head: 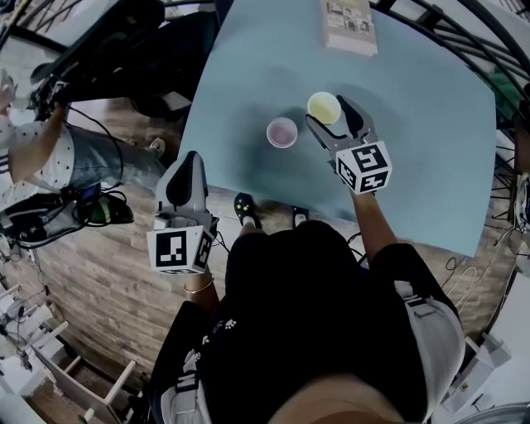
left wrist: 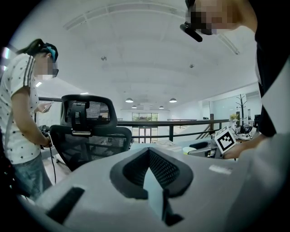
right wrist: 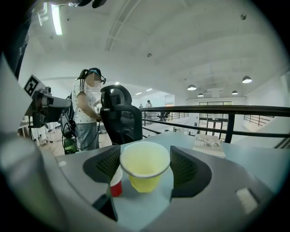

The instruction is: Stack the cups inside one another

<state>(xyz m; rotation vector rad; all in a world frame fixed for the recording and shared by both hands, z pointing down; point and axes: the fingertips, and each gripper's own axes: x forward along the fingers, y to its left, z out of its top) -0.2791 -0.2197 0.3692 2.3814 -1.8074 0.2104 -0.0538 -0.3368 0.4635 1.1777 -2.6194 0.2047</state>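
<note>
A yellow cup (head: 324,108) stands upright on the light blue table (head: 431,166). My right gripper (head: 331,118) is open, one finger on each side of it. In the right gripper view the yellow cup (right wrist: 144,166) fills the gap of the right gripper (right wrist: 146,170), its rim close to both pads. A pink-rimmed red cup (head: 281,132) stands just left of it, and this red cup (right wrist: 116,186) is half hidden behind the left finger. My left gripper (head: 190,161) hangs off the table's near-left edge, shut and empty. In its own view the left gripper (left wrist: 152,165) points across the room.
A printed booklet (head: 349,25) lies at the far edge of the table. A black office chair (left wrist: 90,131) and a standing person (left wrist: 20,131) are to the left, beyond the table. Cables and gear (head: 99,211) lie on the wooden floor.
</note>
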